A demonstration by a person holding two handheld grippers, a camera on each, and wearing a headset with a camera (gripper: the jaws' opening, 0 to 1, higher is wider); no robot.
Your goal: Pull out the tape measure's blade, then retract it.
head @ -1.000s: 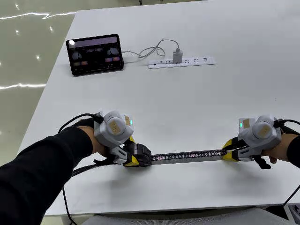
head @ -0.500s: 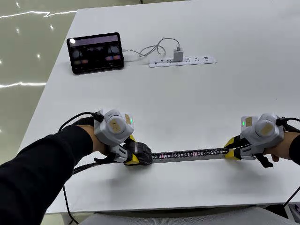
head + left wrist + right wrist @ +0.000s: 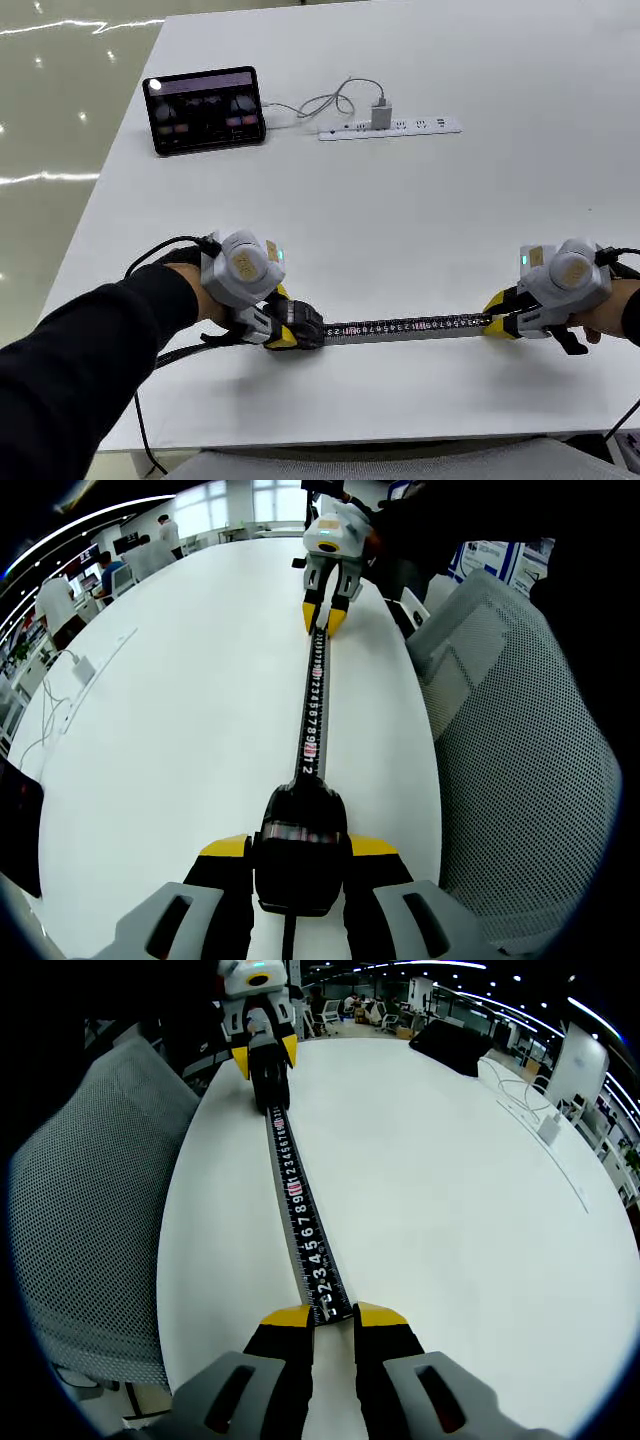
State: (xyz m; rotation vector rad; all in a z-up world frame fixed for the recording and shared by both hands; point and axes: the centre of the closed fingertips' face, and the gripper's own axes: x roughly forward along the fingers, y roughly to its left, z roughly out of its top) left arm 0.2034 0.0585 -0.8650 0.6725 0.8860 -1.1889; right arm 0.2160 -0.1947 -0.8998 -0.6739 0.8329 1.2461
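Observation:
A black tape measure case [image 3: 297, 325] rests on the white table [image 3: 400, 200], and my left gripper [image 3: 281, 322] is shut on it; in the left gripper view the case [image 3: 300, 845] sits between the yellow-tipped jaws. Its black blade [image 3: 405, 326] with white numerals runs right along the table to my right gripper [image 3: 497, 318], which is shut on the blade's end. In the right gripper view the blade [image 3: 300, 1215] stretches away from my right gripper [image 3: 333, 1315] to the case [image 3: 268, 1075]. The left gripper view shows the blade [image 3: 314, 705] reaching the far gripper [image 3: 327, 615].
A black tablet [image 3: 204, 110] stands at the table's back left. A white power strip [image 3: 392, 128] with a plugged charger and cable lies beside it. A grey mesh chair [image 3: 520, 750] sits just off the table's near edge.
My right gripper has drawn further to the right, pulling more blade out of the case. The left gripper and case have stayed in place.

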